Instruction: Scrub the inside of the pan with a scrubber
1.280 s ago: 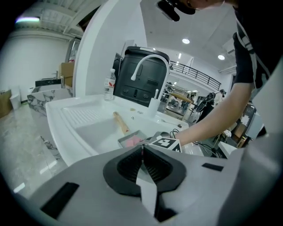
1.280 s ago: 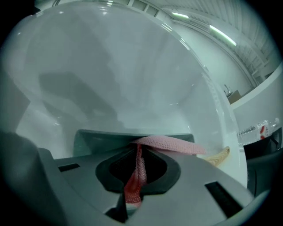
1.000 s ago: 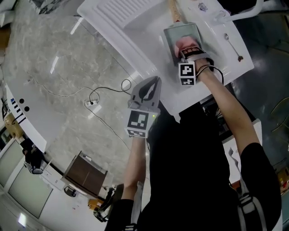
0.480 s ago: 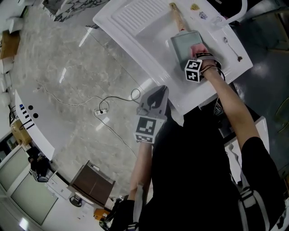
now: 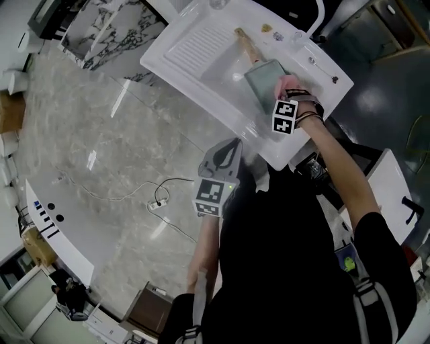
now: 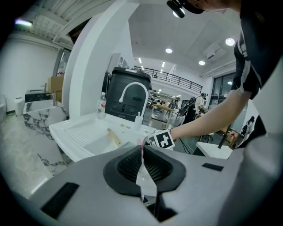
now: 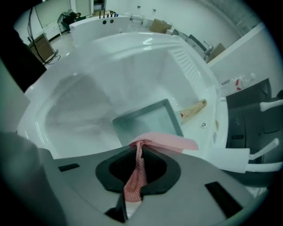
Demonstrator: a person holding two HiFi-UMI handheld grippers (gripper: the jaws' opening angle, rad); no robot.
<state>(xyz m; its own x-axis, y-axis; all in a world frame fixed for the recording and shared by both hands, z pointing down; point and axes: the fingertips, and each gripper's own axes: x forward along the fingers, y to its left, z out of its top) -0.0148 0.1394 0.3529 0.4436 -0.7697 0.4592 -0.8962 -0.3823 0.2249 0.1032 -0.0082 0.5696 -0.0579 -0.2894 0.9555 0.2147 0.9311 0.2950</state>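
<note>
A square grey pan [image 5: 263, 80] with a wooden handle [image 5: 244, 41] lies in the white sink [image 5: 201, 74]. My right gripper [image 5: 289, 91] is shut on a pink scrubber [image 5: 291, 83] at the pan's right edge. In the right gripper view the scrubber [image 7: 166, 140] sticks out past the jaws just above the pan [image 7: 148, 120], and the handle [image 7: 193, 109] points away. My left gripper [image 5: 222, 156] hangs shut and empty in front of the sink, away from the pan. In the left gripper view its jaws [image 6: 141, 148] meet, with the sink [image 6: 79, 132] beyond.
A spoon [image 5: 324, 70] lies on the sink's rim near the faucet [image 5: 317, 15]. A ridged drainboard [image 5: 193, 39] forms the sink's left part. A cable with a power strip [image 5: 160, 201] trails over the marble floor. A white table [image 5: 393, 191] stands at the right.
My right gripper has slid the scrubber from the pan's middle toward its right edge. The left gripper stays shut in front of the sink. The head view has shifted.
</note>
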